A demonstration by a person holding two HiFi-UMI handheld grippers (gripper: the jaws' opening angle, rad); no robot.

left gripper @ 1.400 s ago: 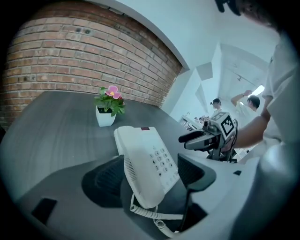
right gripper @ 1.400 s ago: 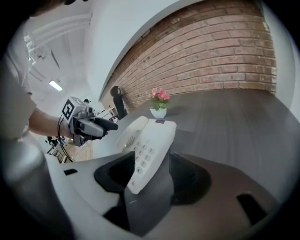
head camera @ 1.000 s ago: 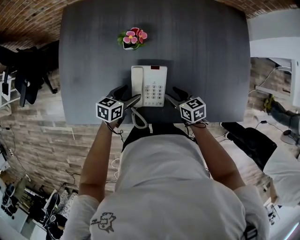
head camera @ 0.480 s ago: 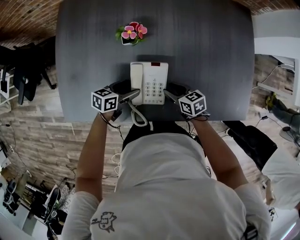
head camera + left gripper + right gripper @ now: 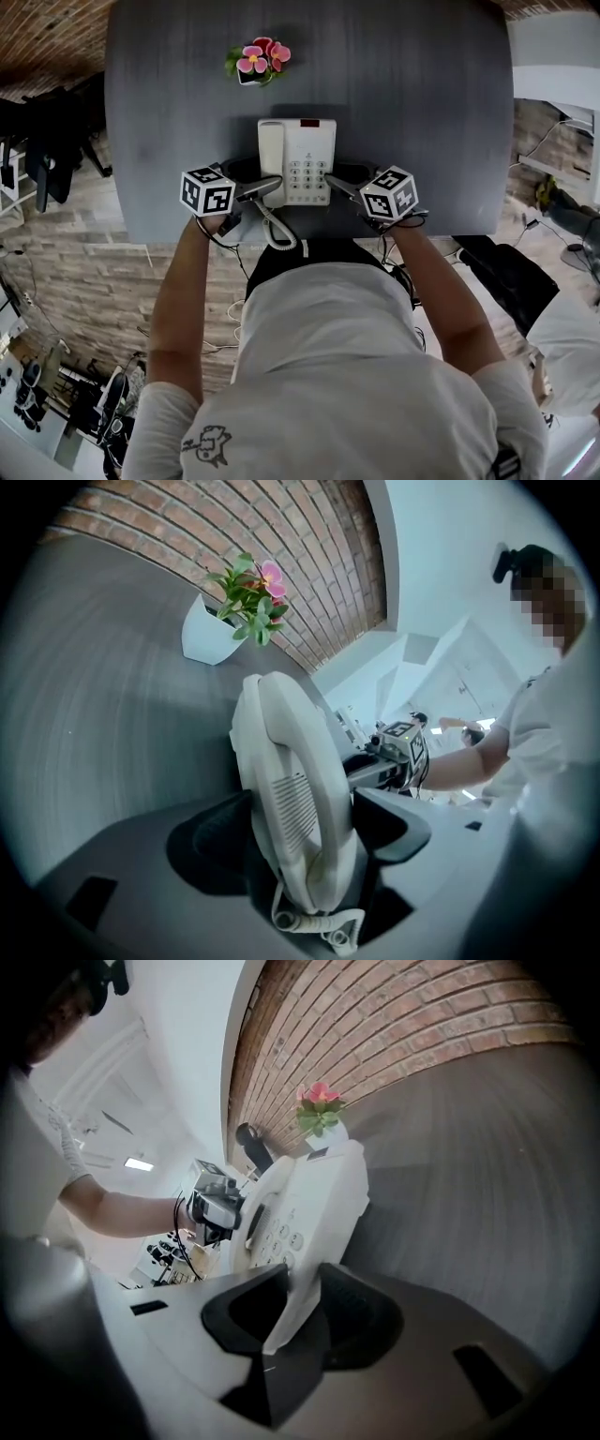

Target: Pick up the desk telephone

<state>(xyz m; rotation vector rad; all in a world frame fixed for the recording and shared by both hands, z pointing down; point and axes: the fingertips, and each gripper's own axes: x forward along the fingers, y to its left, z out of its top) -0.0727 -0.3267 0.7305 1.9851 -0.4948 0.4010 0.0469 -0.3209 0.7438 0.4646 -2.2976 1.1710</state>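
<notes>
The white desk telephone [image 5: 297,161] sits near the front edge of the dark grey table [image 5: 403,84], handset on its left side, keypad on the right. My left gripper [image 5: 255,190] is at the phone's front left corner. In the left gripper view its jaws [image 5: 309,827] are closing, one on each side of the handset end [image 5: 300,799], and touch it. My right gripper [image 5: 339,185] is at the front right corner. In the right gripper view its jaws [image 5: 302,1283] are closing on the phone's thin right edge [image 5: 319,1213], with pads against both faces.
A small white pot of pink flowers [image 5: 253,64] stands behind the phone. The coiled cord [image 5: 277,230] hangs over the table's front edge between my arms. Dark chairs [image 5: 52,141] stand left of the table, and cables and bags lie on the floor to the right.
Both grippers have slid forward onto the phone's front corners. The right jaws have narrowed around the phone's edge. The phone has stayed in place on the table.
</notes>
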